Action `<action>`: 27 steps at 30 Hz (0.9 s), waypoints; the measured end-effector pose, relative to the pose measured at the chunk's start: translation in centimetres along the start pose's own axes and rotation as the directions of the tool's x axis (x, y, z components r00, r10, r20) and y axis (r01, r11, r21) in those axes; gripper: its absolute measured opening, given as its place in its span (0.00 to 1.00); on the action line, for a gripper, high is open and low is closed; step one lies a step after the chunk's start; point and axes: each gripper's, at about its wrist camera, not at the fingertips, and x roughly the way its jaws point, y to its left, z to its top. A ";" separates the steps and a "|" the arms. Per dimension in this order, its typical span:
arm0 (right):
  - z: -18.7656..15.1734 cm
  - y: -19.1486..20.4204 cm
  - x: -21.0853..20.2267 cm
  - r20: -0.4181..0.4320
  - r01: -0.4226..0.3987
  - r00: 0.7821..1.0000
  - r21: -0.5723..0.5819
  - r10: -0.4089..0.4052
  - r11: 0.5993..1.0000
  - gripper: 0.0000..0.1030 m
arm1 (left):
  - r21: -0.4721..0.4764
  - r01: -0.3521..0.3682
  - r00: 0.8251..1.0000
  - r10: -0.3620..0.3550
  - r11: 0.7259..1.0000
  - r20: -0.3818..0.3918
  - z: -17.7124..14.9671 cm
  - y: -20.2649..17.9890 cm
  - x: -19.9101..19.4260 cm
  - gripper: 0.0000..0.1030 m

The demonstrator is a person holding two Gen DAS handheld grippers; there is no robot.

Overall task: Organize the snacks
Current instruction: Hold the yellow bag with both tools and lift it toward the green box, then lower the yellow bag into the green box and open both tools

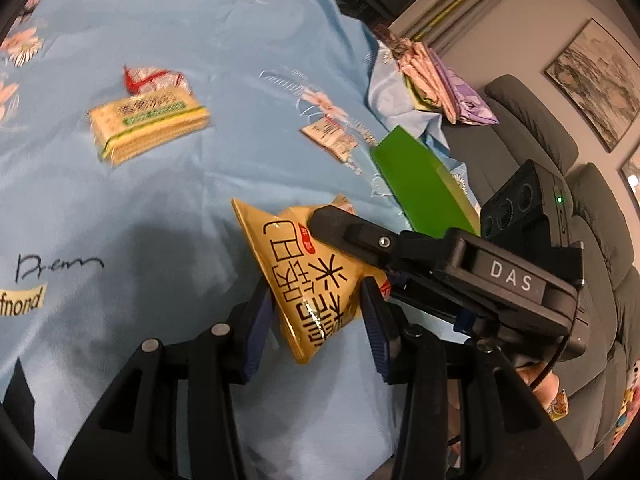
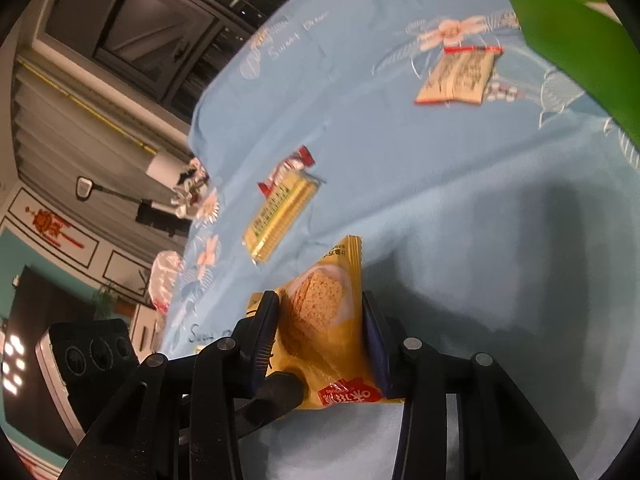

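Observation:
A yellow snack bag with black characters hangs above the light blue flowered cloth, held from two sides. My left gripper is shut on its lower end, a blue pad pressing each side. A finger of my right gripper lies on the bag's upper right part. In the right wrist view the same bag shows its rice-cake picture between the pads of my right gripper, which is shut on it. A black finger of the left gripper touches the bag's near corner.
On the cloth lie a yellow wafer pack, a red-and-white packet behind it and a small printed packet. A green box stands at the right edge. Folded cloths and a grey sofa lie beyond.

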 end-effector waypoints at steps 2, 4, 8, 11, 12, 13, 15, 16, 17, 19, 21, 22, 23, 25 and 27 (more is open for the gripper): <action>0.1 0.2 -0.8 0.022 -0.005 1.000 -0.006 0.005 1.000 0.41 | 0.004 0.012 1.000 -0.012 1.000 0.005 0.1 -0.5 -0.1 0.40; 0.2 0.4 -1.5 0.045 0.000 0.999 -0.013 0.001 1.000 0.41 | 0.004 0.035 0.999 -0.035 0.999 0.006 0.4 -1.0 -0.1 0.40; 0.6 0.4 -3.4 0.095 0.011 0.995 -0.021 -0.009 1.000 0.41 | 0.040 0.047 0.999 -0.047 0.998 0.014 0.6 -3.0 0.2 0.40; 1.0 0.2 -5.6 0.142 0.013 0.990 -0.034 -0.008 0.999 0.41 | 0.087 0.067 0.997 -0.068 0.994 0.020 1.0 -5.2 0.4 0.40; 1.1 0.2 -6.3 0.156 0.012 0.988 -0.037 -0.006 0.999 0.41 | 0.093 0.081 0.996 -0.083 0.992 0.020 1.2 -5.8 0.5 0.40; 1.3 0.1 -7.2 0.171 0.013 0.985 -0.044 -0.005 0.999 0.40 | 0.096 0.091 0.995 -0.093 0.991 0.020 1.3 -6.1 0.5 0.40; 1.6 -0.2 -8.9 0.208 0.012 0.978 -0.049 -0.001 0.999 0.39 | 0.107 0.130 0.991 -0.132 0.986 0.018 1.9 -7.7 0.9 0.39; 1.8 -0.3 -9.9 0.227 0.013 0.974 -0.051 -0.001 0.999 0.39 | 0.114 0.139 0.990 -0.142 0.984 0.017 2.1 -8.3 1.1 0.39; 2.1 -0.6 -10.9 0.248 0.013 0.969 -0.053 0.000 0.999 0.39 | 0.126 0.146 0.989 -0.149 0.981 0.016 2.4 -9.2 1.4 0.39; 2.6 -1.1 -12.5 0.282 0.014 0.959 -0.049 0.001 0.999 0.39 | 0.170 0.153 0.988 -0.157 0.974 0.010 2.9 -11.4 2.2 0.39; 3.2 -2.1 -14.2 0.315 0.019 0.949 -0.039 -0.006 0.999 0.39 | 0.206 0.168 0.985 -0.171 0.964 -0.005 3.3 -13.5 3.6 0.39; 3.5 -2.8 -15.1 0.332 0.024 0.943 -0.031 -0.012 0.999 0.39 | 0.213 0.179 0.984 -0.180 0.961 -0.017 3.5 -14.1 4.3 0.39; 3.7 -3.4 -15.9 0.344 0.030 0.939 -0.021 -0.021 0.999 0.39 | 0.219 0.192 0.981 -0.190 0.957 -0.030 3.7 -14.8 5.0 0.38; 4.0 -4.7 -17.5 0.379 0.059 0.924 0.009 -0.058 0.998 0.39 | 0.227 0.223 0.975 -0.213 0.948 -0.068 4.1 -16.6 7.1 0.38; 4.3 -6.1 -18.8 0.404 0.098 0.908 0.043 -0.107 0.994 0.39 | 0.250 0.244 0.968 -0.221 0.937 -0.116 4.3 -18.7 9.3 0.38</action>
